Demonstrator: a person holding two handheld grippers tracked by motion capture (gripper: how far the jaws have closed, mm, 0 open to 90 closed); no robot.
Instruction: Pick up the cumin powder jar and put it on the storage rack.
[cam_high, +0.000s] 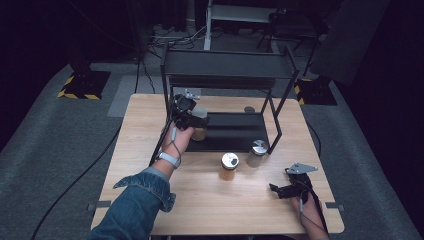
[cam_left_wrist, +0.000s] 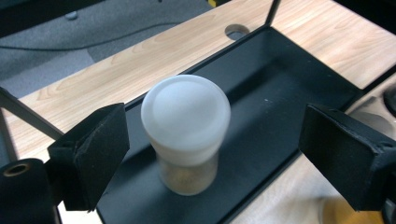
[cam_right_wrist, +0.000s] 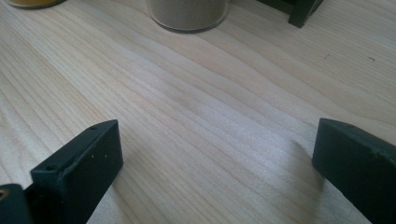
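The left gripper (cam_left_wrist: 212, 154) stood with its jaws spread wide, neither pad touching anything. Between them, clear of both pads, stood the white-lidded clear glass jar (cam_left_wrist: 186, 133), upright on the black metal lower tray of the rack (cam_left_wrist: 280, 88), close to that tray's near edge.

Hazards, as judged from this position:
- The left pad (cam_left_wrist: 100, 151) sat nearer the jar than the right pad did. A sideways pull-out could have brushed the lid and tipped the jar.
- The jar stood just inside the tray's front lip. A nudge toward the gripper could have pushed it off onto the light wooden table (cam_high: 200, 210).
- Below the gripper in the high view, the amber jar with a metal lid (cam_high: 229, 166) lay in a likely retreat path.

The right gripper (cam_right_wrist: 217, 154) rested wide open and empty over bare wood, and posed no risk
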